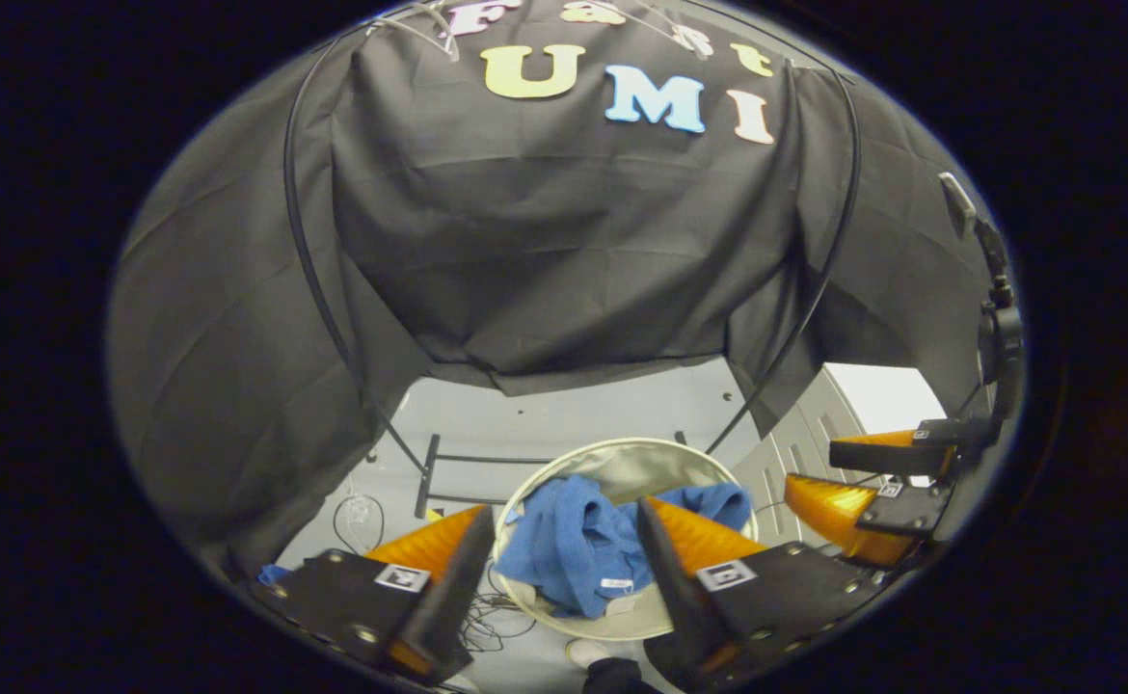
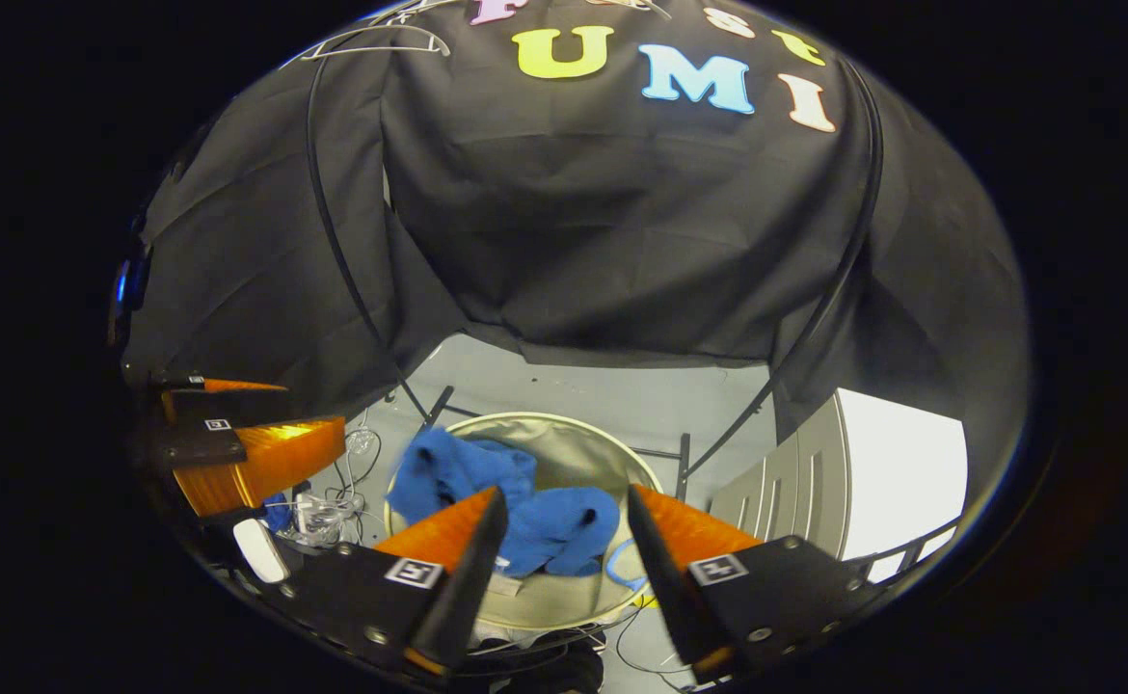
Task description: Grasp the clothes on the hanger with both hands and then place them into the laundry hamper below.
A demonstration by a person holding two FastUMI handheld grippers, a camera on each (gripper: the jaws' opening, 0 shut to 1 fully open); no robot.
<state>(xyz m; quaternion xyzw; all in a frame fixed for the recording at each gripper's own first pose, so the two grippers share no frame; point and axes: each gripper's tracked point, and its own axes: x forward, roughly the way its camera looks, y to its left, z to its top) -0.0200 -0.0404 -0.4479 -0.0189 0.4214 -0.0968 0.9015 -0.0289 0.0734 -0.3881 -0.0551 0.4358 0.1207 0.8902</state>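
A blue garment (image 1: 578,545) lies crumpled in the round pale laundry hamper (image 1: 622,461), partly draped over its near rim. My left gripper (image 1: 564,569) hangs above it, open, nothing between its orange fingers. In the right gripper view the blue garment (image 2: 516,516) spills over the hamper (image 2: 583,439) at its left rim, and my right gripper (image 2: 559,554) stands open above it, holding nothing. The right gripper (image 1: 844,477) shows at the right of the left gripper view; the left gripper (image 2: 246,434) shows at the left of the right gripper view. Bare white hangers (image 2: 371,40) hang at the top.
A black rack frame (image 1: 308,251) curves around the hamper, its feet (image 1: 426,474) on the grey floor. Loose cables (image 2: 337,487) lie left of the hamper. A grey slatted panel (image 2: 795,492) stands to the right. A small blue item (image 1: 273,574) lies on the floor.
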